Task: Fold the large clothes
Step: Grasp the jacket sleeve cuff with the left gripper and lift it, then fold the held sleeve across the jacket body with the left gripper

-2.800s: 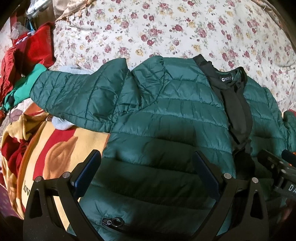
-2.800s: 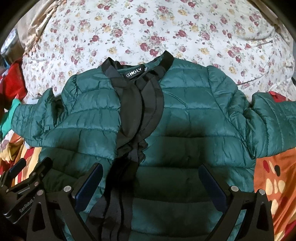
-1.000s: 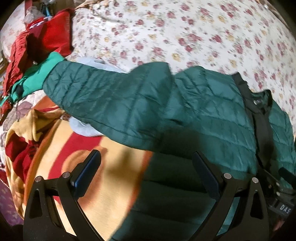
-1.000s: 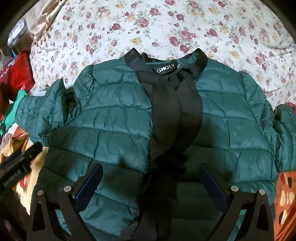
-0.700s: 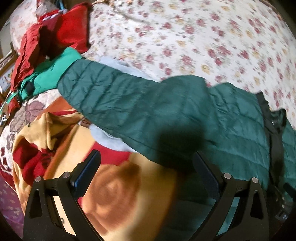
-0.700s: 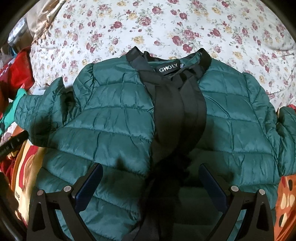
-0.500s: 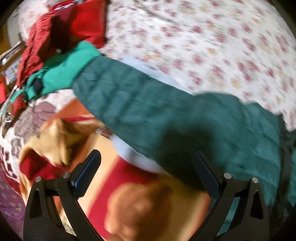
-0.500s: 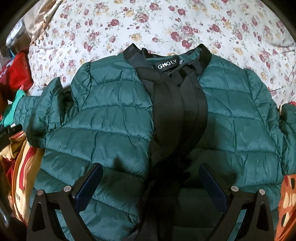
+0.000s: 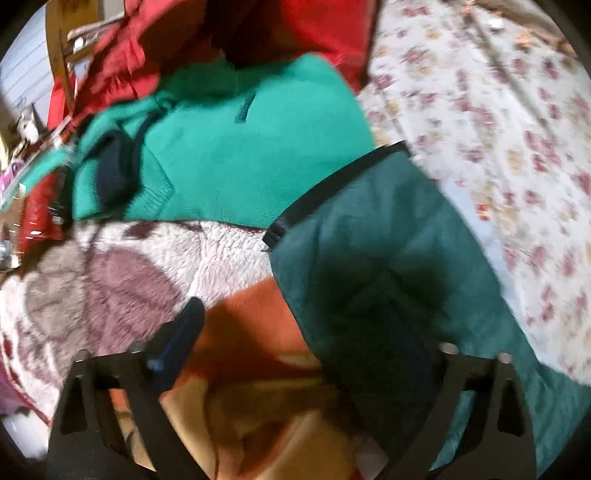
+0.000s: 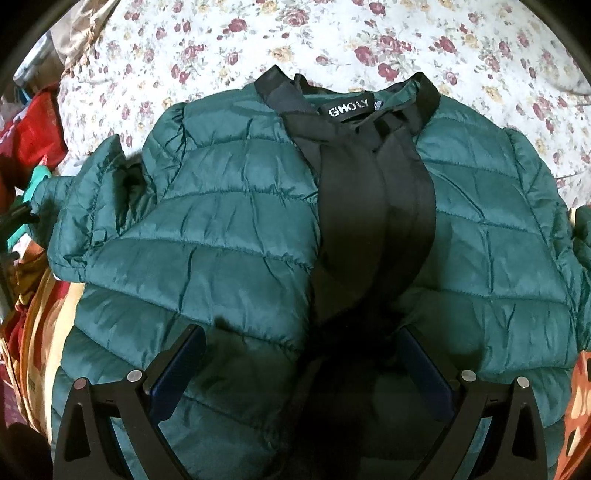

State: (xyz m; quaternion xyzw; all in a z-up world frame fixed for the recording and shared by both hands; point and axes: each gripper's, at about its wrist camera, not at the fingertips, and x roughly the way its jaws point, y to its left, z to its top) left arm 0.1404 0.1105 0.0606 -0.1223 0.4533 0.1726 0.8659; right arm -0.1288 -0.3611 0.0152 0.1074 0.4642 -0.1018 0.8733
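Because the left gripper (image 9: 291,350) has swung away from the jacket body toward the far-left end of the sleeve over the last few seconds, its view now centres on the sleeve cuff (image 9: 332,192) rather than on the quilted front panels. Nearest the left camera, the fingers (image 9: 177,343) stand wide apart and hold nothing; the right finger is partly lost against the dark sleeve fabric. Just beyond them, the green sleeve (image 9: 388,266) lies over an orange patterned blanket (image 9: 243,325) and a fleecy pale blanket (image 9: 122,273). Farther on, the black-edged cuff rests against a bright green knit garment (image 9: 251,147), with red clothing (image 9: 155,48) behind it. This view is motion-blurred, so fine contact cannot be confirmed. In the right wrist view, the right gripper (image 10: 299,373) has stayed low over the near middle of the jacket (image 10: 229,236), jaws wide and empty, having only drawn slightly closer. The jacket lies face up and spread on the floral bed cover (image 10: 369,33), black placket (image 10: 369,206) down its centre, collar at the far side. The left gripper's shift suggests that the step in hand is taking the left sleeve near its cuff, to fold it inward across the body. No fold has yet been made. The slick quilted fabric is likely to slip unless gripped firmly.
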